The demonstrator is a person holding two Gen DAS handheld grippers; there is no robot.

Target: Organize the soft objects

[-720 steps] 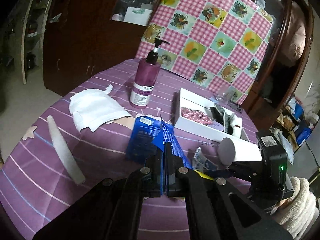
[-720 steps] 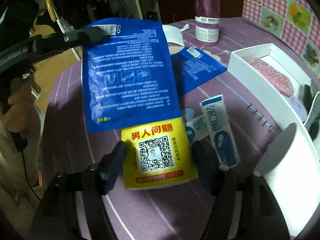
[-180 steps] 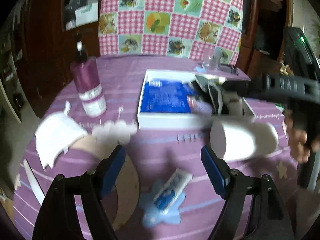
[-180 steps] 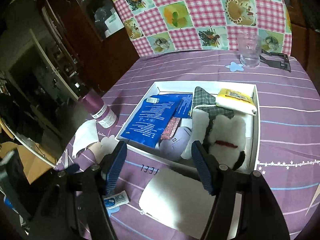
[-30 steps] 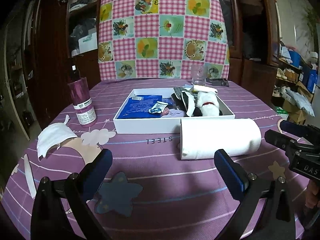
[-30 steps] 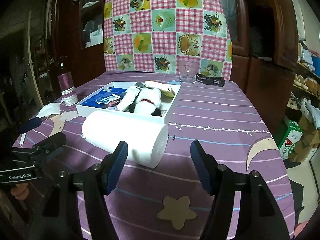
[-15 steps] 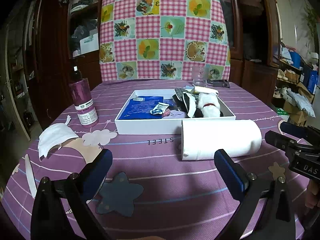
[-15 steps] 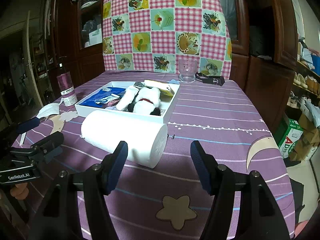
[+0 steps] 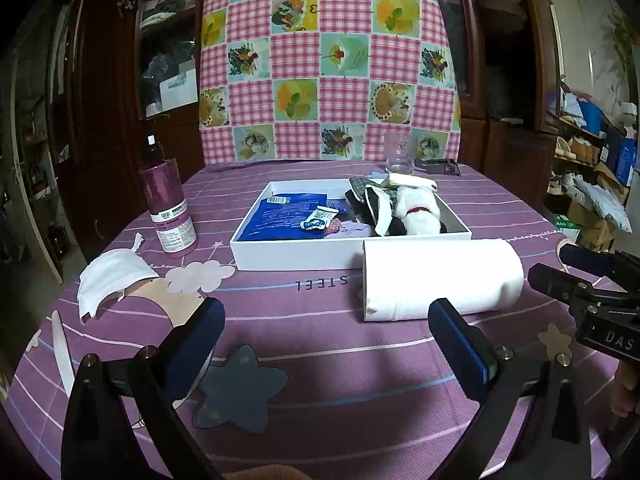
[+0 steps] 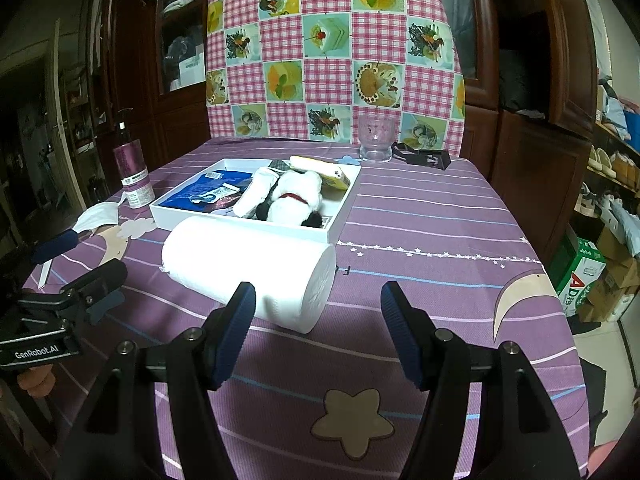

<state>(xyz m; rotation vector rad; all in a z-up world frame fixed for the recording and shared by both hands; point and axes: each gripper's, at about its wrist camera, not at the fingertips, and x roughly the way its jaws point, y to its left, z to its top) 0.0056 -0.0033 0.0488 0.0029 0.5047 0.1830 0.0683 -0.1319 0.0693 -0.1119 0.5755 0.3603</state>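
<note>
On the purple tabletop (image 9: 320, 364) sits a white box (image 9: 296, 254) near the middle. Inside it lie a blue packet (image 9: 280, 216), a small white and blue sachet (image 9: 318, 220), a checked cloth (image 9: 362, 190), a yellow pack (image 10: 320, 170) and a white plush toy (image 10: 294, 196) with a red collar. These soft things fill the box side by side, and some overlap.

Just in front of the box, a big white paper roll (image 9: 440, 278) lies on its side. It touches or nearly touches the box wall; which one is hard to tell.

Down at the near edge, the left hand-held gripper (image 9: 326, 330) is wide open. Its blue pads (image 9: 456, 340) hold nothing and touch nothing. The right hand-held gripper (image 10: 316, 328) is wide open too, with nothing between its fingers. It sits just in front of the flat end of the paper roll but stays apart from it.

Toward the left edge stand a purple pump bottle (image 9: 168, 204) and a crumpled white cloth (image 9: 110, 278). A clear glass (image 10: 374, 138) stands near the far edge, beside a black clip (image 10: 420, 158).
</note>
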